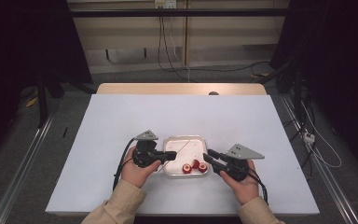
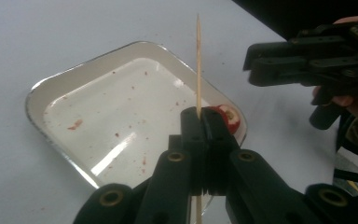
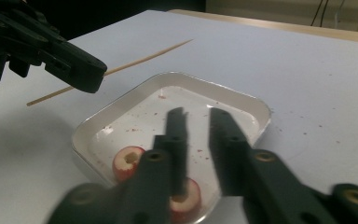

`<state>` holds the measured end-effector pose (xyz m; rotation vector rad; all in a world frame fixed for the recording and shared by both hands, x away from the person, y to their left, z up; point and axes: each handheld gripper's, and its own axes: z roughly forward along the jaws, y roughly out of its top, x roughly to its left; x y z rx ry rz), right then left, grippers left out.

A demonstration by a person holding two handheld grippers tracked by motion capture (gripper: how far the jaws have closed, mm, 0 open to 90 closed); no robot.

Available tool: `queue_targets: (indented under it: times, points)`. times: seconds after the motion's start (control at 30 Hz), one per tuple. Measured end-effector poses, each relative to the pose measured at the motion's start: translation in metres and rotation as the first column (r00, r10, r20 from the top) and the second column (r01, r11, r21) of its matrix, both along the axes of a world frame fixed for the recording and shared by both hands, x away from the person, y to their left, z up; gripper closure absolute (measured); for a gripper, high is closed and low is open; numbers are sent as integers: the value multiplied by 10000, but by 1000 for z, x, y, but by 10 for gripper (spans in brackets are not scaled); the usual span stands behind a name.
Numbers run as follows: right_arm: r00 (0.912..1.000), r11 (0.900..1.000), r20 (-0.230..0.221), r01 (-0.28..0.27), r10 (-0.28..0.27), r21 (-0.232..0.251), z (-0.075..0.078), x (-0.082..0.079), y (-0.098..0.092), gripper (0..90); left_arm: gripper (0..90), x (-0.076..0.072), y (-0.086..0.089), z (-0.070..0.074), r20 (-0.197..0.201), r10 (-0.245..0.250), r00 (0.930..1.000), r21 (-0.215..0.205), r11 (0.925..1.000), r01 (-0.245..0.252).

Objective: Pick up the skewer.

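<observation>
A white enamel tray (image 1: 186, 138) lies on the table in front of the person. Two red hollowed fruit pieces (image 1: 186, 168) (image 1: 200, 165) rest at its near edge. My left gripper (image 1: 171, 154) is at the tray's left rim, shut on a thin wooden skewer (image 2: 198, 60) that points out over the tray (image 2: 74, 77). One fruit piece (image 2: 227, 117) shows just beyond its jaws. My right gripper (image 3: 196, 114) stands open above the tray's near right part (image 3: 242, 95), with nothing between its jaws. The fruit pieces (image 3: 128, 161) (image 3: 189, 196) lie below and left of it.
A white sheet (image 1: 121, 121) covers the table, with bare wood (image 1: 182, 88) at the far edge. Red crumbs speckle the tray floor (image 2: 121, 121). Cables trail on the floor (image 1: 307, 135) to the right.
</observation>
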<state>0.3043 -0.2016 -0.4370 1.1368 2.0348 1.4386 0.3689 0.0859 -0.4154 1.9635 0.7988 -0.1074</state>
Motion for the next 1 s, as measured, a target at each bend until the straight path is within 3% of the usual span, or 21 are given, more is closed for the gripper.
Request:
queue_targets:
  times: [0.03,0.1,0.13,0.23,0.3,0.37,0.4,0.47,0.5,0.53,0.57,0.6,0.73,0.77,0.83,0.87,0.9,1.0]
  points:
    - [9999,9999,-94,-117,118,89,0,3,4,865,897,0,-1,0,18,-28,10000,6,10000,28]
    - [9996,9995,-181,-190,194,240,0,6,9,862,897,-1,-3,0,73,-112,9999,-32,9999,112]
    - [9994,9987,-263,-215,228,470,1,8,11,811,897,-2,-4,0,96,-135,9999,2,9999,135]
    - [9975,9976,-690,-69,117,683,2,12,19,526,897,-2,-5,0,113,-153,9998,-51,9999,153]
    - [9970,9980,-771,38,11,632,3,13,22,509,896,-2,-6,-1,115,-156,9998,23,9999,155]
    - [9954,9909,-958,35,95,1346,5,17,25,489,897,-3,-7,-2,118,-166,9998,26,9999,166]
    - [9954,9909,-958,35,95,1346,5,17,25,489,897,-3,-8,-3,125,-145,9998,9,9999,145]
    - [9909,9800,-1348,225,45,1977,7,22,27,472,897,-4,-10,-3,174,-232,9996,-25,9997,233]
    - [9909,9800,-1348,225,45,1977,7,22,27,472,897,-4,-11,-3,222,-210,9995,-74,9997,211]
    - [9880,9727,-1538,232,130,2310,8,25,28,492,897,-5,-12,-3,261,-280,9993,-132,9995,283]
    - [9880,9727,-1538,232,130,2310,8,25,28,492,897,-5,-13,-3,242,-338,9991,-128,9993,341]
    - [9853,9659,-1692,201,248,2583,9,27,30,547,896,-6,-14,-3,290,-351,9990,-100,9993,354]
    - [9803,9596,-1957,292,273,2800,10,29,31,654,896,-6,-15,-4,314,-419,9986,-255,9988,427]
    - [9769,9489,-2095,275,411,3143,10,31,31,729,896,-6,-15,-3,349,-444,9984,-182,9988,450]
    - [9755,9407,-2148,276,486,3382,12,32,31,806,895,-6,-16,-4,324,-539,9980,-128,9984,544]
    - [9744,9311,-2171,244,593,3639,14,32,31,840,896,-7,-18,-4,381,-590,9975,-146,9981,596]
    - [9716,9223,-2243,175,755,3862,15,33,31,865,896,-8,-19,-4,414,-637,9971,-113,9979,642]
    - [9672,9085,-2339,79,991,4178,18,34,33,892,896,-8,-19,-3,464,-636,9969,-143,9978,643]
